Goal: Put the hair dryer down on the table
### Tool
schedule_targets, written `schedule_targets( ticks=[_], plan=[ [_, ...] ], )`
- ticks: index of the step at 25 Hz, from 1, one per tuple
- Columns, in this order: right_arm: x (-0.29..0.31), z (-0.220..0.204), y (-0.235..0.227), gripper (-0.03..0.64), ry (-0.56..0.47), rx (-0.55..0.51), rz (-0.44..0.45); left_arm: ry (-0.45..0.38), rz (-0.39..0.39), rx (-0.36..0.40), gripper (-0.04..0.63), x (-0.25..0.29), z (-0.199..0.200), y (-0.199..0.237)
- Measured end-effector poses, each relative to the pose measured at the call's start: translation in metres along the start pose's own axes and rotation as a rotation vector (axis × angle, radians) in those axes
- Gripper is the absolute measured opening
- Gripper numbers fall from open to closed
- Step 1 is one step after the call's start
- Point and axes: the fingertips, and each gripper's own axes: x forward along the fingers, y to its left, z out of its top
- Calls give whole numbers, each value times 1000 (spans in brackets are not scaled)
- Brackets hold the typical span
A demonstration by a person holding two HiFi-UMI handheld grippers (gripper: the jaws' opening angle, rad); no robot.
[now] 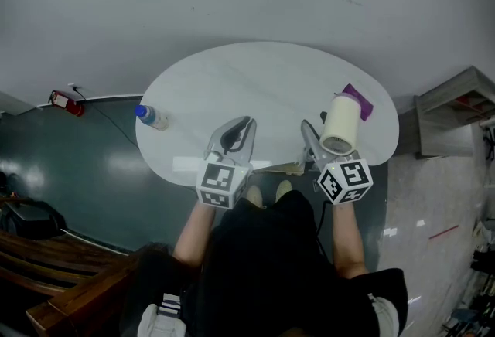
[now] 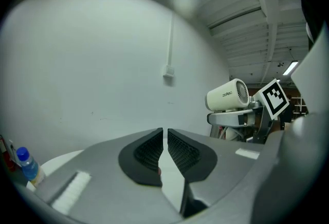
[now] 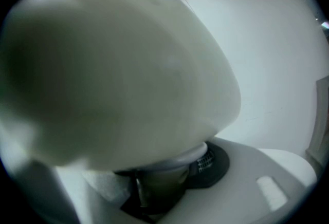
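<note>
Bottle point(image 1: 151, 117) with a blue cap stands at the far left rim of the white oval table point(image 1: 255, 80), well clear of my work. Next along, my left gripper point(image 1: 232, 144) hovers over the near edge, its jaws drawn together on nothing. The middle of the table is wide and bare, which I judge the safest landing room. To the right, my right gripper point(image 1: 313, 146) is clamped on the handle of the cream hair dryer point(image 1: 340, 124), holding it upright above the tabletop, so the task is not yet done: lowering and letting go remain. A purple item point(image 1: 360, 102) lies just behind the dryer, and the table's right edge curves close by, so I would favour setting down toward the centre.
</note>
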Motion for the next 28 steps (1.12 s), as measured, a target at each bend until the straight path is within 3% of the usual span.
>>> schedule_targets(
  ticks=[13,28],
  plan=[
    [55,-9,-11,227,49,-6,85,46,96,-33,35,25,-16,31],
    [122,-40,-55,227,161,1,193,100,218,-103,35,76,-42,57]
  ],
)
